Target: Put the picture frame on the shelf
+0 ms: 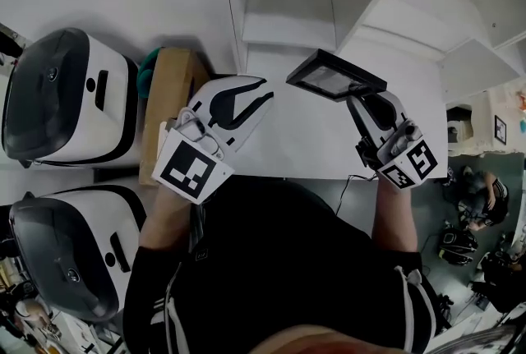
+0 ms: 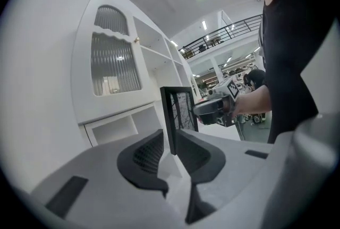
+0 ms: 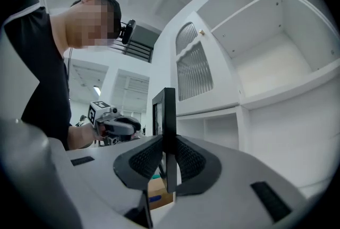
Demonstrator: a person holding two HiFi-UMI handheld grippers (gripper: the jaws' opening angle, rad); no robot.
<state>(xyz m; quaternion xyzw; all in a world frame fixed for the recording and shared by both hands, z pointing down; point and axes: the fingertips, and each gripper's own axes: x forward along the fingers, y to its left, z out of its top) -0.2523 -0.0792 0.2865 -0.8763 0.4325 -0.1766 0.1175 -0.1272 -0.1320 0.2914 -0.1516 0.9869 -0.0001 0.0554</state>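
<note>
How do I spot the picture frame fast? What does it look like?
Find the tall white shelf unit at the top of the head view. Just in front of it, over the white table, the right gripper pinches a thin black rectangular picture frame. Unlike the chunky brown cardboard box to its left, it is flat and dark-rimmed.

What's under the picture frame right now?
Bare white tabletop shows around the picture frame, which is held by one edge in the right gripper. The patch directly beneath the frame is covered, so I cannot see it.
</note>
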